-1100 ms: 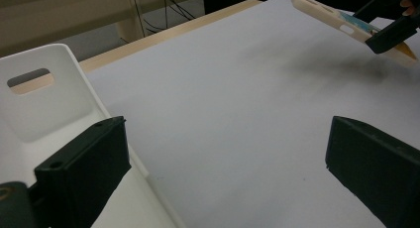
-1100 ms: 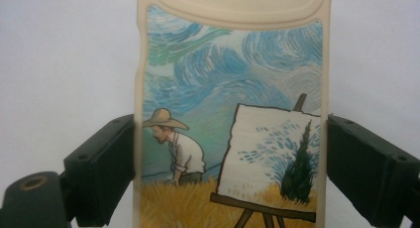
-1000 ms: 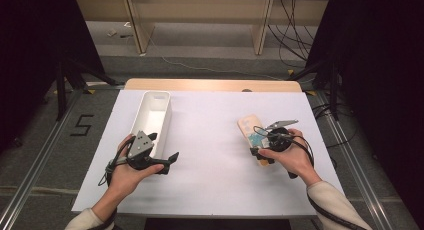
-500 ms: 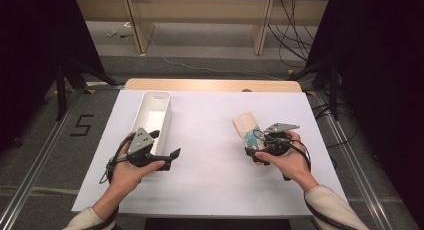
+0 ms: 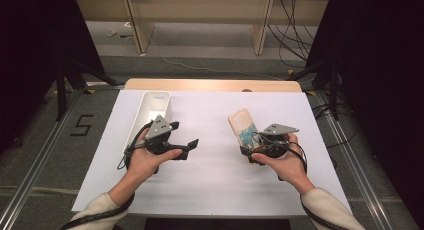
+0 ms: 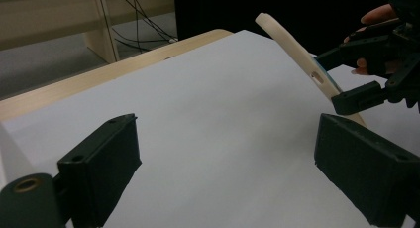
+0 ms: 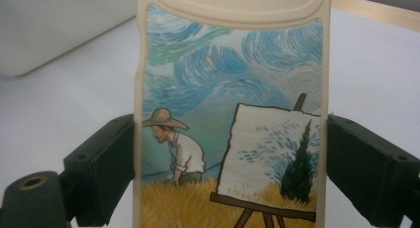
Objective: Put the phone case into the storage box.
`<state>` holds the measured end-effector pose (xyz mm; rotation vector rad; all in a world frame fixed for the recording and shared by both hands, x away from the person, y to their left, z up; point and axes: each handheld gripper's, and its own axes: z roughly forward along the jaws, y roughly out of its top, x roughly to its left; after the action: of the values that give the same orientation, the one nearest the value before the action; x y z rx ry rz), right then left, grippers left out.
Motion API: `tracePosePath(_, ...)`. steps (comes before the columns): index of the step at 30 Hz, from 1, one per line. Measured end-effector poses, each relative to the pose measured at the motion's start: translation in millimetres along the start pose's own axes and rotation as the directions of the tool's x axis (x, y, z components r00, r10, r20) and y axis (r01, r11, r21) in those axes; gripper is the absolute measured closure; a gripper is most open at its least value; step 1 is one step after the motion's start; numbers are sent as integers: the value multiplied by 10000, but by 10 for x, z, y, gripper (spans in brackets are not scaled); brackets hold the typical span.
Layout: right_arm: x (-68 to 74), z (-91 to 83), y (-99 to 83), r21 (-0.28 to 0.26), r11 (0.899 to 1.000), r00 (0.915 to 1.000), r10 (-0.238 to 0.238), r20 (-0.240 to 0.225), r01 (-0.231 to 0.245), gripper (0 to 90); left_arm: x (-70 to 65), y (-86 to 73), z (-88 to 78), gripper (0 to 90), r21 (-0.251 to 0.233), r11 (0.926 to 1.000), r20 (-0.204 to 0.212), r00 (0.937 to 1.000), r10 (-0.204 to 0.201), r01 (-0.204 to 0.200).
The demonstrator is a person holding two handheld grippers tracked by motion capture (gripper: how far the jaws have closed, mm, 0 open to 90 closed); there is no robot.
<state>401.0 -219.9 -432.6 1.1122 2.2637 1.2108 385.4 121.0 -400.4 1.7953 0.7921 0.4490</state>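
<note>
Cream-coloured plastic framed the phone case [image 5: 243, 128], which bore a painted scene of a man in a straw hat at an easel. The case was held across its width by the right gripper [image 5: 248, 151], whose jaws pressed on its two long edges, as was seen in the right gripper view [image 7: 233, 114]. Its lower end was in the grip and its upper end was lifted off the white table cover [image 5: 215, 180], so its long axis pointed away from the person and slightly upward.

The left gripper [image 5: 189, 149] was held just beside the white tray [image 5: 150, 115], well apart from the case. Its jaws had just been closing a little, yet they stood wide with nothing between them. In the left gripper view the case [image 6: 297, 54] lay ahead and to the right, seen edge-on. It was judged that the left hand would have to cross toward the case's free upper end.
</note>
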Motion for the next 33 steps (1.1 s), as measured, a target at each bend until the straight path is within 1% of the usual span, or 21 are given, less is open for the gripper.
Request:
tracePosePath(1,7,-1,0,-40,10000,10000,6,-19,-6,121,-14,45,58,99,-2,10000,82,10000,43,-43)
tracePosePath(2,11,-1,1,-78,10000,10000,-23,-25,23,121,-14,45,58,99,-2,10000,82,10000,43,-43)
tracePosePath(4,17,-3,2,-131,9999,10000,-25,-55,25,121,-32,98,124,103,-18,9999,176,9998,126,-126)
tracePosePath(7,41,-12,3,-316,9995,10000,-48,-78,45,121,-68,158,199,110,-36,9999,337,9993,134,-133)
tracePosePath(10,52,-12,3,-378,9993,10000,-56,-76,54,121,-118,210,271,116,-16,9999,507,9986,158,-157)
tracePosePath(11,61,-9,5,-418,9991,9999,-53,-86,50,121,-151,242,321,124,-16,9998,602,9980,188,-187)
tracePosePath(12,65,-9,5,-438,9990,10000,-64,-69,60,121,-151,242,321,128,-16,9998,602,9980,188,-187)
tracePosePath(19,90,-6,7,-516,9986,9999,-112,-109,107,121,-241,361,498,152,-60,9997,951,9952,226,-222)
tracePosePath(24,125,-3,8,-588,9981,9996,-205,-177,195,121,-281,450,597,159,-53,9999,1149,9933,146,-141)
tracePosePath(33,184,3,12,-673,9971,9991,-360,-245,342,121,-330,565,779,180,313,9995,1399,9901,-78,35)
